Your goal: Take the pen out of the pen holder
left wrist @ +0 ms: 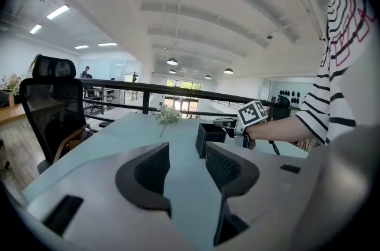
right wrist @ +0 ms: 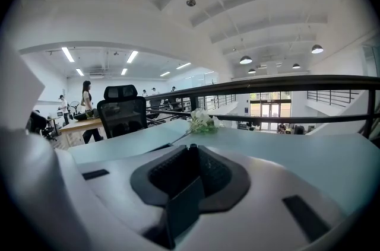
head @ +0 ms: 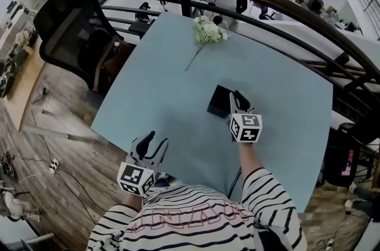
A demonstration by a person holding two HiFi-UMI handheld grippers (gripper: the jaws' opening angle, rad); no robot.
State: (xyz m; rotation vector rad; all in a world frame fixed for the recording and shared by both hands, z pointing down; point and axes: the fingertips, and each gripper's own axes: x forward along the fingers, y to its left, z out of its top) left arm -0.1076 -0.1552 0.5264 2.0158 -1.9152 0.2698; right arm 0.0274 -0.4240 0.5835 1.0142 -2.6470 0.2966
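The right gripper (head: 238,97) is clenching its fingers (right wrist: 221,175) on a dark slim thing, seemingly the pen (right wrist: 186,196), right at the near-right edge of the black pen holder (head: 217,101), which is standing mid-counter (head: 160,95). The left gripper (head: 155,140) is hanging with fingers (left wrist: 148,172) released and bare above the counter's near edge, well apart from the pen holder. A white flower (head: 208,30) is lying farther back.
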